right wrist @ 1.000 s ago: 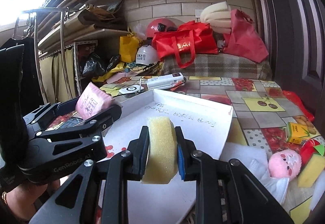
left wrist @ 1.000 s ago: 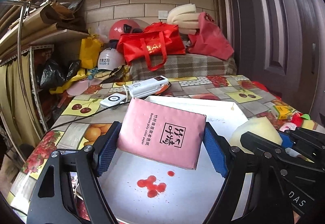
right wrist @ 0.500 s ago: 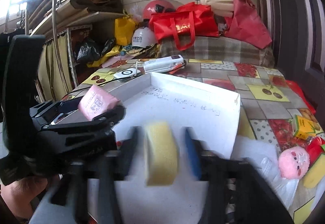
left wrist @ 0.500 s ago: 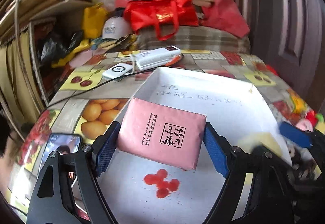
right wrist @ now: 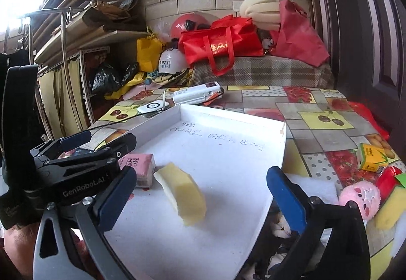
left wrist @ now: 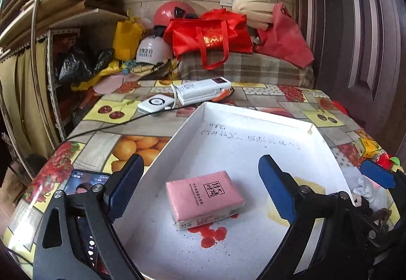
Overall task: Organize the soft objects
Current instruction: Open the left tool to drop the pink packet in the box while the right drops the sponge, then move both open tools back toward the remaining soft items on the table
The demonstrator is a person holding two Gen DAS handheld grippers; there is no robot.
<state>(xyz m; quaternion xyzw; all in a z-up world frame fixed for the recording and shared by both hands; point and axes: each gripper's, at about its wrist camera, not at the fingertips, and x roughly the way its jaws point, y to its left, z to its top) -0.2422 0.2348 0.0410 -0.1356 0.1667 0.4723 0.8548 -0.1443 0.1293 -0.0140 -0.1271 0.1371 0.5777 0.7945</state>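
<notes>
Sponge lies loose between the right gripper's opening jaws.

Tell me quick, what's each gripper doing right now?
Left gripper: jaws opening, holding nothing; the pink tissue pack lies free in the white box.
Right gripper: jaws opening, holding nothing; the yellow sponge is free.
</notes>
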